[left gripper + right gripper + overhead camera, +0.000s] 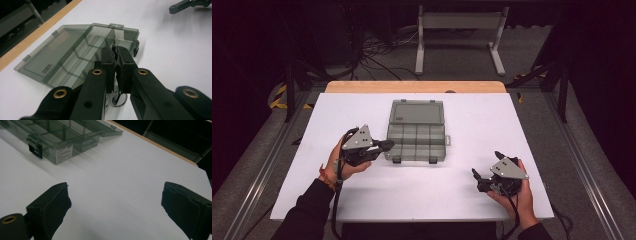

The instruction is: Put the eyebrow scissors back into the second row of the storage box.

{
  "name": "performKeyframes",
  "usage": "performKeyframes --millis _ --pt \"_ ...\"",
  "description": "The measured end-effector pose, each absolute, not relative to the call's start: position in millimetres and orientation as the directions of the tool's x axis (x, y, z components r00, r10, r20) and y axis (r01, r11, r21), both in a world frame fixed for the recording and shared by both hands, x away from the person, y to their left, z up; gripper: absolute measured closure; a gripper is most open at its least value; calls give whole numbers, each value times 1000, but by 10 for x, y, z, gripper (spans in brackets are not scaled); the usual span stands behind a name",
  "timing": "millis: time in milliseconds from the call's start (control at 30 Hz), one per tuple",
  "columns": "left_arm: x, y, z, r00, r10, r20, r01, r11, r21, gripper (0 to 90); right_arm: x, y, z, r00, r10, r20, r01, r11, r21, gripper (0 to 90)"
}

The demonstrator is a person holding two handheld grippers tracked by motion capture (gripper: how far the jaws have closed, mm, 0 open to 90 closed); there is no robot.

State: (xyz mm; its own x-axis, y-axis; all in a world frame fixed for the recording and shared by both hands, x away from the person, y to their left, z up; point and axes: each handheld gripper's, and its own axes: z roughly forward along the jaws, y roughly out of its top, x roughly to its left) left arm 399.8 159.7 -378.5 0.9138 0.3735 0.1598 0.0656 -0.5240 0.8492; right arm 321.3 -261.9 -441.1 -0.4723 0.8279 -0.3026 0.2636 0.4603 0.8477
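A smoky see-through organizer box [417,142] lies open mid-table, its lid [417,112] folded flat away from me and its compartments looking empty. My left gripper [387,145] hovers at the box's front left corner. In the left gripper view its jaws stand almost together [114,50] over the box [82,62], shut on a small dark thing with shiny metal loops [116,101]; I cannot tell what it is. My right gripper [486,165] rests near the front right of the table, open. Between its jaws [115,195] is bare white table, with the box [62,140] farther off.
The white tabletop [472,120] has a wooden strip [412,86] along its far edge. Behind it on the floor stand a white metal frame [459,30] and tangled cables [377,50]. Metal rails [582,165] run along both sides of the table.
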Motion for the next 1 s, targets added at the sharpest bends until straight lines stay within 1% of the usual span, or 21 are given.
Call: performKeyframes --millis 67,167,567,1000 --pt "4059 1530 -3792 914 369 170 63 -543 837 855 3213 -2619 -4411 -472 828 -303 263 460 848 83" --pt "4129 1476 -3804 920 360 155 69 -539 839 855 3213 -2621 -4413 -472 829 -301 265 459 848 83" --pt "4374 1142 -3878 925 334 181 54 -586 808 854 3220 -2626 -4424 -474 827 -302 267 462 846 83" --pt "4500 916 -4025 936 315 156 73 -607 791 854 3222 -2630 -4428 -474 827 -301 268 461 846 83"
